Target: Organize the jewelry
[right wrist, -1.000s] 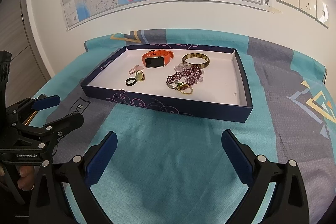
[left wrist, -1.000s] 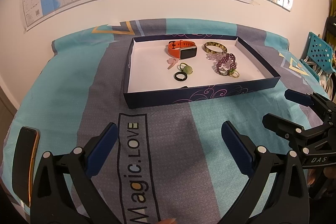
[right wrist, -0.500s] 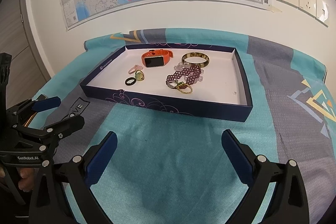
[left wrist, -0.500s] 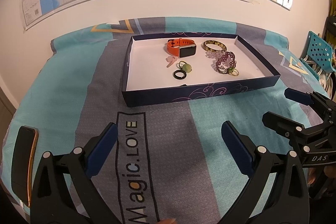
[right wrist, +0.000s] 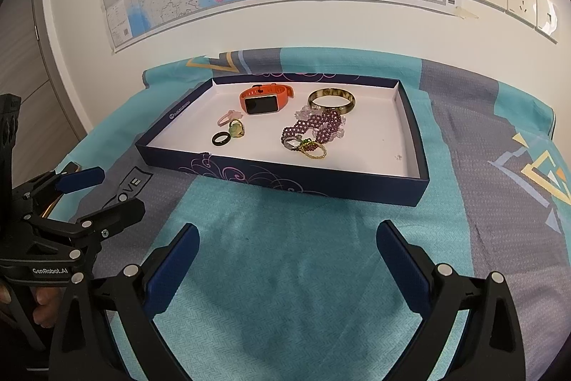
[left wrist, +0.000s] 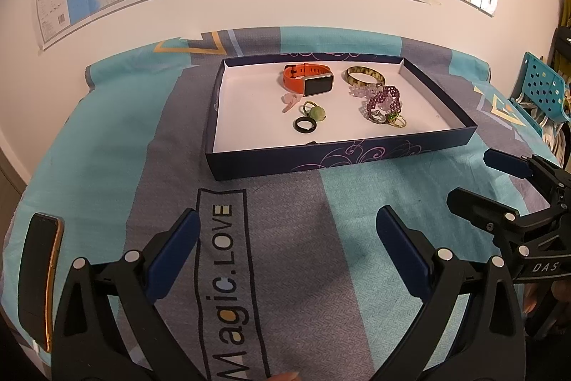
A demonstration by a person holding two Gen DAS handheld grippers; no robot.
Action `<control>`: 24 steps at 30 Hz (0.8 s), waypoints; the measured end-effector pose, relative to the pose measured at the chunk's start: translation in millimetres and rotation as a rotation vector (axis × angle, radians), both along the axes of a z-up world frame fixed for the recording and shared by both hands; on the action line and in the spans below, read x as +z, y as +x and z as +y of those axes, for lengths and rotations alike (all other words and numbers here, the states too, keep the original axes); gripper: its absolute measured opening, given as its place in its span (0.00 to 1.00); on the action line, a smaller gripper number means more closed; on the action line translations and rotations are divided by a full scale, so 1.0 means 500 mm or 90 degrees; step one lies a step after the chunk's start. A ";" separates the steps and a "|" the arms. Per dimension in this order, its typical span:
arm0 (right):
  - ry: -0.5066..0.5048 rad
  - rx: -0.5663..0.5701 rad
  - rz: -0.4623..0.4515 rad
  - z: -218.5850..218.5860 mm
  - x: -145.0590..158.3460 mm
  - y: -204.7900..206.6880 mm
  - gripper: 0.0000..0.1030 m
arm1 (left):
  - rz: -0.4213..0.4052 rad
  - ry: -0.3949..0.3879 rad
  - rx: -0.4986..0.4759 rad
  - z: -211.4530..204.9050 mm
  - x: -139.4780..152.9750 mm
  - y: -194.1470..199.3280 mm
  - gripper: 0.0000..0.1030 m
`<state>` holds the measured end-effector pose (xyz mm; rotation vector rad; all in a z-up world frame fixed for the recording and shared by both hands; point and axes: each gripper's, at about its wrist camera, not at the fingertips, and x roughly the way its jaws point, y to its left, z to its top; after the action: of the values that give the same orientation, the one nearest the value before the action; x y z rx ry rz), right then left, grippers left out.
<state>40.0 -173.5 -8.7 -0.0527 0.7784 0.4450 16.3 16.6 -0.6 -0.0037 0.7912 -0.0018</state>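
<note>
Jaws on both the left gripper (left wrist: 285, 238) and right gripper (right wrist: 287, 250) stand wide apart, gripping nothing, over woven teal-and-grey cloth (right wrist: 285, 259). Well ahead, a shallow navy cardboard tray (left wrist: 321, 156) holds an orange smartwatch (left wrist: 308, 79), a mottled bangle (left wrist: 364, 75), a purple beaded bracelet (left wrist: 383, 97) and a black ring (left wrist: 306, 125).
</note>
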 end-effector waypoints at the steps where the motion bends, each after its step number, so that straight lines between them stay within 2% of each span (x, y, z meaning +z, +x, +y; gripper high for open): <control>1: 0.000 0.000 0.000 0.000 0.000 0.000 0.93 | 0.000 0.000 0.000 0.000 0.000 0.000 0.94; 24: 0.003 -0.002 0.003 -0.004 0.001 0.002 0.93 | 0.001 0.002 0.000 -0.003 -0.004 0.000 0.94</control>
<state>40.9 -175.6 -8.2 -0.0465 0.7818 0.4447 16.3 15.2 -2.9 -0.0016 0.7920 -0.0004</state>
